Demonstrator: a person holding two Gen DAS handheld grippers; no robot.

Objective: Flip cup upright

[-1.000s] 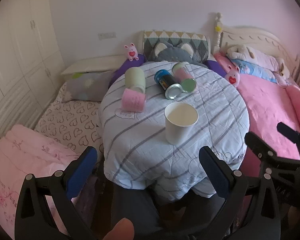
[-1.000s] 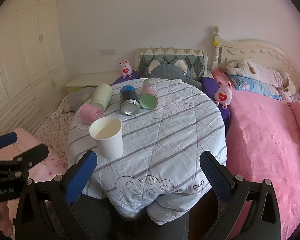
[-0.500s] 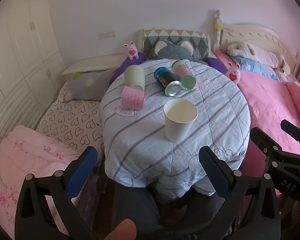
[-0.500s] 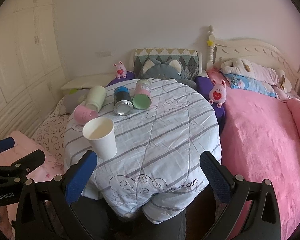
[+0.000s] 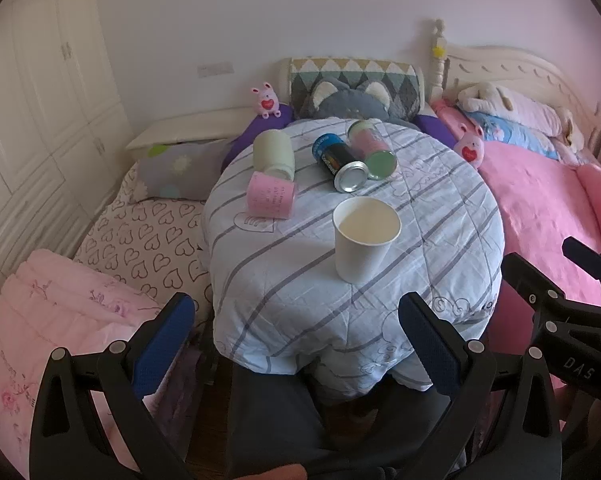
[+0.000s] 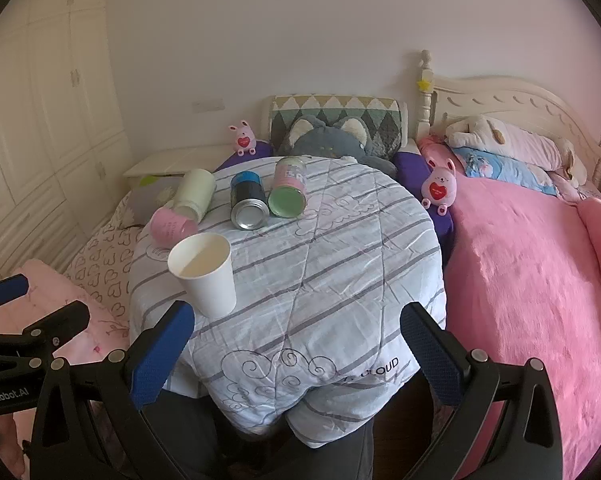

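Note:
A white paper cup [image 5: 363, 246] stands upright, mouth up, on the round table with a striped quilt [image 5: 292, 280]; it also shows in the right wrist view [image 6: 206, 276]. My left gripper [image 5: 296, 344] is open and empty, held back from the table's near edge, below the cup. My right gripper [image 6: 296, 352] is open and empty, also off the near edge, with the cup just above its left finger [image 6: 160, 356].
Several containers lie on their sides at the table's far half: a pink cup [image 5: 270, 198], a pale green cup [image 5: 273, 154], a dark can [image 5: 340, 162] and a pink-green can [image 5: 374, 150]. A pink bed [image 6: 540, 280] is right, bedding and wardrobe left.
Both grippers have drawn back and up from the table, so the table and cup look farther off. The cup has stayed upright in place.

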